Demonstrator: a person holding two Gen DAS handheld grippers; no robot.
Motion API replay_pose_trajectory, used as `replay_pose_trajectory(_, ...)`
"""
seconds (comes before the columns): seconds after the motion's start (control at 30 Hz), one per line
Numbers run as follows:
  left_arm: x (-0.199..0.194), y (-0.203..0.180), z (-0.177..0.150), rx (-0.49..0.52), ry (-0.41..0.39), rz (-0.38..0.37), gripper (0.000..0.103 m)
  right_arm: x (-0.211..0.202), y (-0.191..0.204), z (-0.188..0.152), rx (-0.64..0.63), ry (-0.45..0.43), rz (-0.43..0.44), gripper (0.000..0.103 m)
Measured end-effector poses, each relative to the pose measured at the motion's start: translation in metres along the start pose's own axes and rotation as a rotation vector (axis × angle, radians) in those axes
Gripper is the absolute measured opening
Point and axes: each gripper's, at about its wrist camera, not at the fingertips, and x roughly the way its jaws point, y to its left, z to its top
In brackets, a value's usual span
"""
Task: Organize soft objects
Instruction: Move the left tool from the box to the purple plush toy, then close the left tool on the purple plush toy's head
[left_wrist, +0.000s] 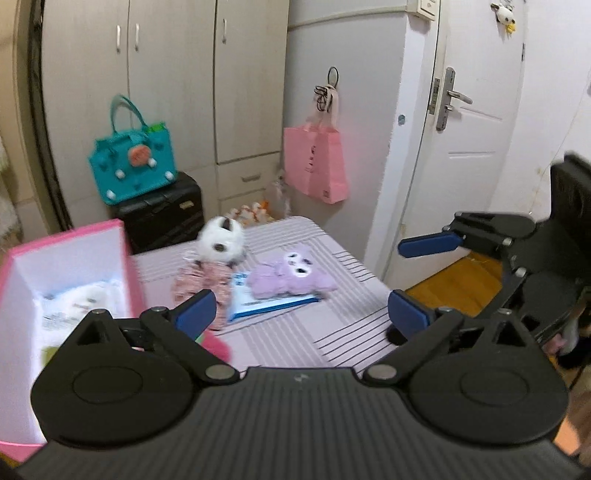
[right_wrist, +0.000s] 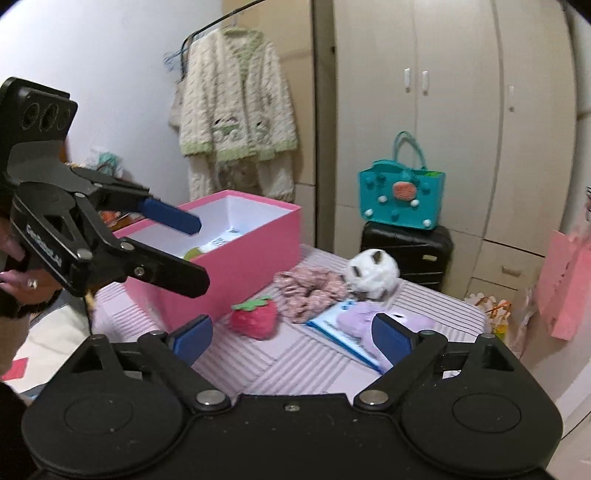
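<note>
Two near, converging wrist views over one shared bed (opposite sides).

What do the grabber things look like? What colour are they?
Both are matte black plastic. The left gripper and right gripper each have a ribbed black body, two round hinge discs, silver rivets and angular black arms ending in dark blue rectangular finger pads. Seen from the right wrist, the left gripper carries white lettering too blurred to read. The hand holding it has pale pink nails and a ring.

Soft, even indoor light fills both views with only faint shadows. Fisheye distortion bows the wardrobe and door (strongest at the frame edges), and slight motion blur smears the white plush.
</note>
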Motion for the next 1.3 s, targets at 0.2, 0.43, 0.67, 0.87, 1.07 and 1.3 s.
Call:
replay_pose_trajectory(0.2, 0.054, -0.008, -0.001, -0.027, 0.000, -0.011, 0.101, 0.023, -0.033, -0.027, 0.081, -0.049, -0.053, 0.095)
replay_pose_trajectory(0.43, 0.109, 0.000, -0.005, -0.062, -0.022, 0.043, 0.100, 0.068, -0.052, -0.042, 0.041, 0.031, -0.091, 0.095)
replay_pose_trajectory(0.67, 0.151, 0.015, -0.008, -0.135, -0.016, 0.103, 0.097, 0.099, -0.074, -0.046, 0.101, 0.068, -0.132, 0.095)
replay_pose_trajectory(0.87, 0.181, 0.025, -0.008, -0.227, 0.024, 0.125, 0.091, 0.123, -0.093, -0.046, 0.151, 0.093, -0.116, 0.094)
replay_pose_trajectory(1.07, 0.202, 0.037, -0.009, -0.301, 0.063, 0.123, 0.077, 0.134, -0.093, -0.043, 0.160, 0.090, -0.063, 0.088)
replay_pose_trajectory(1.3, 0.212, 0.050, -0.017, -0.416, 0.076, 0.066, 0.070, 0.146, -0.094, -0.043, 0.190, 0.109, -0.053, 0.070)
